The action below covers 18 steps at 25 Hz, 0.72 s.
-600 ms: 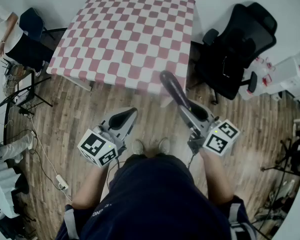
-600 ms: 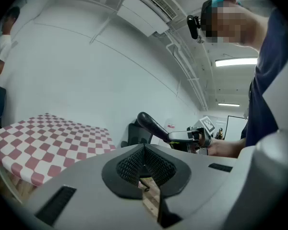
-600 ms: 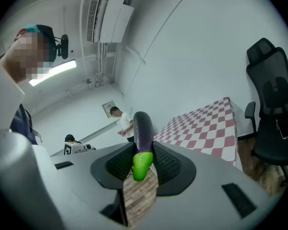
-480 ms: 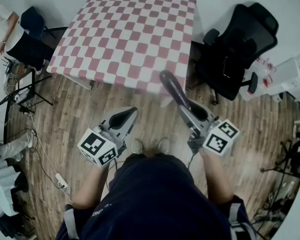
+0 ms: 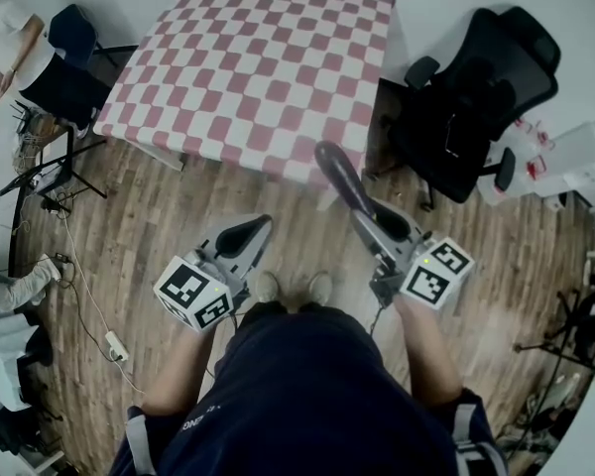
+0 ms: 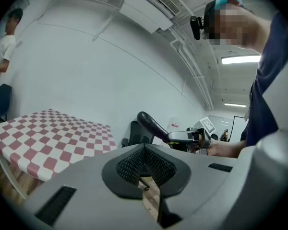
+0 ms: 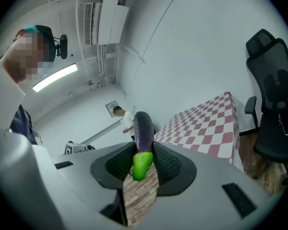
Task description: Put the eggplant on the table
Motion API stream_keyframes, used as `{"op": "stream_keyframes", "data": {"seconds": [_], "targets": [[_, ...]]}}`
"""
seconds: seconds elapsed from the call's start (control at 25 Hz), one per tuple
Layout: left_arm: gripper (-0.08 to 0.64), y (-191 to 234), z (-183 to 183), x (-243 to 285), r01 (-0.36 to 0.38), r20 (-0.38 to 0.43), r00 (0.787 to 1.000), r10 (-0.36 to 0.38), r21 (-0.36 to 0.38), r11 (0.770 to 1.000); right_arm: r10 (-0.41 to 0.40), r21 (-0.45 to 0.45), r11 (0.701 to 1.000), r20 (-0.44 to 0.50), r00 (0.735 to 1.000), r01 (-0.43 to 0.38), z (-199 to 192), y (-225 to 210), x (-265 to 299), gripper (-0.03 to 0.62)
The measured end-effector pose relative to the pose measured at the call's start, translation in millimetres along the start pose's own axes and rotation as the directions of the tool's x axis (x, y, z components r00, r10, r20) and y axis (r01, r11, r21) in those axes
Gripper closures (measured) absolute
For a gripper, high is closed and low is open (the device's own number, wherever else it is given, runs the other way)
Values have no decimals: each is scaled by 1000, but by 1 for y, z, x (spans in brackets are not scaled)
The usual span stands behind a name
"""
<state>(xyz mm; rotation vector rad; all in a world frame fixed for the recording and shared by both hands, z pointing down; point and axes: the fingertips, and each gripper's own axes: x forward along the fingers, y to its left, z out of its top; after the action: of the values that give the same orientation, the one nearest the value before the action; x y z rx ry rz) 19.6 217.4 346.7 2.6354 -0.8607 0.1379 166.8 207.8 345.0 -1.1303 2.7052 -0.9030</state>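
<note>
A dark purple eggplant with a green stem end sticks out forward from my right gripper, whose jaws are shut on it near the stem. It hangs in the air just short of the near edge of the table, which wears a red-and-white checked cloth. My left gripper is held level at the left, its jaws shut with nothing between them. In the left gripper view the eggplant and the right gripper show to the right.
A black office chair stands right of the table. A person sits at the far left beside stands and cables on the wooden floor. White boxes lie at the right.
The view has shifted a little toward the table; both grippers keep their places relative to my body, and the eggplant stays gripped.
</note>
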Motion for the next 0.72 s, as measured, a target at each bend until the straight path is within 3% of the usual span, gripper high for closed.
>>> {"op": "stream_keyframes", "data": {"seconds": [0.32, 0.52, 0.64, 0.72], "targets": [[532, -24, -9, 12, -51, 4, 999, 51, 6, 999, 2, 26, 1000, -11, 1000, -2, -4, -31, -32, 459], [532, 7, 5, 20, -86, -9, 996, 85, -11, 996, 13, 39, 999, -24, 1000, -12, 20, -48, -3, 457], [532, 4, -4, 16, -102, 9, 995, 102, -11, 995, 22, 39, 999, -34, 999, -21, 8, -48, -6, 459], [532, 23, -1, 20, -105, 25, 994, 105, -14, 994, 21, 35, 999, -47, 999, -19, 10, -56, 13, 457]]}}
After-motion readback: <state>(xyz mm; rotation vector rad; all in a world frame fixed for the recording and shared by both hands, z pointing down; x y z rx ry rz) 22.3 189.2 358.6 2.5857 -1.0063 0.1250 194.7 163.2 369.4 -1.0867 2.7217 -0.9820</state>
